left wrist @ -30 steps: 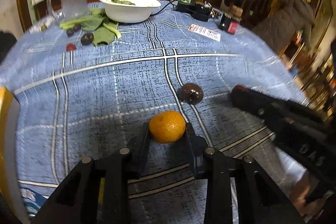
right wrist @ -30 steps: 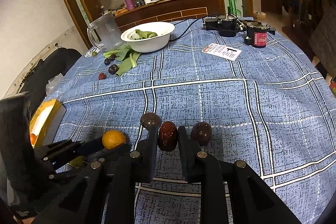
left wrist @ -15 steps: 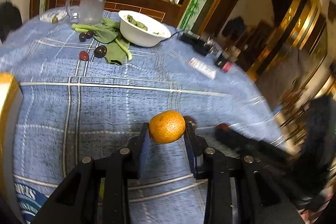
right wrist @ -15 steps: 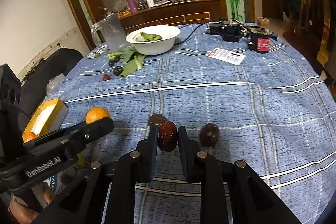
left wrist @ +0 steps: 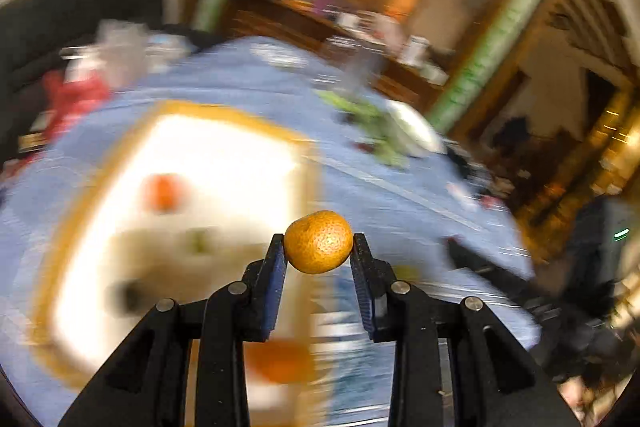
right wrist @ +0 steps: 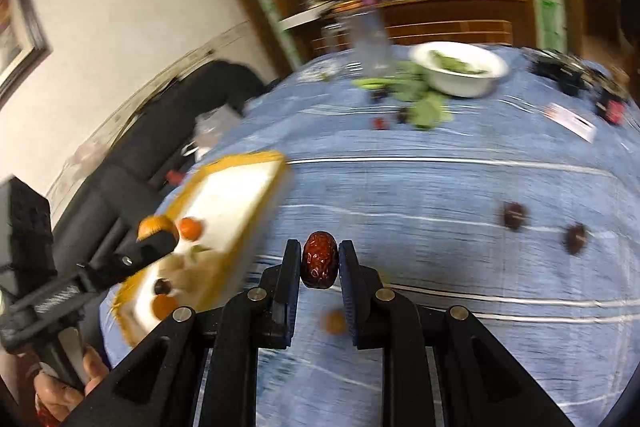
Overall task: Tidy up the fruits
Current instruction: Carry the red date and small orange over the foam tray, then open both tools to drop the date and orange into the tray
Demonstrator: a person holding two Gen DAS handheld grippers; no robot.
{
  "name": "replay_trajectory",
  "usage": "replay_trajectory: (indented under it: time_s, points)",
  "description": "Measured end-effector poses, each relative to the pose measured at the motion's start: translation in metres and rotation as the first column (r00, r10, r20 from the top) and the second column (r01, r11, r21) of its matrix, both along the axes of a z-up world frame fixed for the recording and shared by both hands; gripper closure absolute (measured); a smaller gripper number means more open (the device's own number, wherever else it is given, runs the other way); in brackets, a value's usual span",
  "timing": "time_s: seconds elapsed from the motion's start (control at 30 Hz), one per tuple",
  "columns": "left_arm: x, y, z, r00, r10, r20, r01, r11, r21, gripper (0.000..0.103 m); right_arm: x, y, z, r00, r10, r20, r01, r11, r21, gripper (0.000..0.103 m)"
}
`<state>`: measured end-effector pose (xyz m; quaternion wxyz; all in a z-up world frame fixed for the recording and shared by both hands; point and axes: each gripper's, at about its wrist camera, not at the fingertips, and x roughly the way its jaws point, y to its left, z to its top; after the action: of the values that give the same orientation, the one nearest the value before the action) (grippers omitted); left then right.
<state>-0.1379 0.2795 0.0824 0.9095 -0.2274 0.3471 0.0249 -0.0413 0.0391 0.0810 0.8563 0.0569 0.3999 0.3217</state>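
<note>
My left gripper [left wrist: 319, 247] is shut on a small orange mandarin [left wrist: 319, 241], held above the right edge of a white tray with a yellow rim [left wrist: 240, 115]. The tray holds an orange fruit [left wrist: 162, 191] and other blurred pieces. In the right wrist view my right gripper [right wrist: 320, 259] is shut on a dark red date [right wrist: 319, 259] over the blue checked tablecloth. The same tray [right wrist: 236, 195] lies to its left, with the left gripper [right wrist: 154, 241] and its mandarin [right wrist: 151, 225] over it. Two dark dates [right wrist: 514, 215] [right wrist: 575, 238] lie on the cloth at the right.
A white bowl of greens [right wrist: 460, 69], loose green leaves [right wrist: 424, 107], small dark fruits and a clear jug [right wrist: 370, 39] stand at the far side. Black devices [right wrist: 560, 71] and a card [right wrist: 570, 121] lie at the far right. A black chair [right wrist: 192, 107] stands left of the table.
Both grippers have risen off the cloth and swung left towards the tray, each still holding its fruit. The left view has rolled and now looks down on the tray.
</note>
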Motion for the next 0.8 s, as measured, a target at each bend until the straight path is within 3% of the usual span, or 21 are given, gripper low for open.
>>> replay_trajectory:
  time_s: [0.07,0.17,0.2,0.33,0.47,0.57,0.63,0.8]
  points:
    - [-0.013,0.02,-0.011,0.997,0.061,-0.039,-0.059,0.997,0.045,0.072,-0.003,0.034,0.003,0.998,0.059,-0.004,-0.059,0.998,-0.015,0.082]
    - [-0.025,0.037,-0.031,0.997,0.032,-0.077,-0.037,0.997,-0.069,0.072,-0.005,0.086,-0.003,0.991,0.133,-0.022,-0.134,0.99,-0.051,0.082]
    - [-0.026,0.037,-0.035,0.996,0.021,-0.083,-0.027,0.997,-0.074,0.072,-0.004,0.102,-0.007,0.988,0.155,-0.029,-0.156,0.985,-0.069,0.082]
    - [-0.026,0.032,-0.044,0.996,0.002,-0.095,-0.005,0.999,-0.034,0.072,0.008,0.153,-0.028,0.978,0.196,-0.078,-0.206,0.968,-0.142,0.082]
    - [-0.023,0.028,-0.043,0.997,-0.003,-0.078,0.002,1.0,-0.01,0.07,0.021,0.169,-0.042,0.975,0.198,-0.104,-0.215,0.958,-0.19,0.082]
    - [-0.022,0.027,-0.043,0.998,-0.004,-0.066,0.003,1.0,-0.012,0.051,0.03,0.171,-0.047,0.974,0.187,-0.124,-0.208,0.96,-0.186,0.081]
    - [-0.025,0.027,-0.04,0.998,-0.001,-0.058,0.001,1.0,-0.007,0.048,0.033,0.17,-0.049,0.975,0.179,-0.132,-0.202,0.961,-0.189,0.081]
    - [-0.029,0.025,-0.033,0.999,0.008,-0.042,-0.007,1.0,0.005,0.038,0.026,0.165,-0.039,0.979,0.182,-0.091,-0.196,0.962,-0.189,0.064]
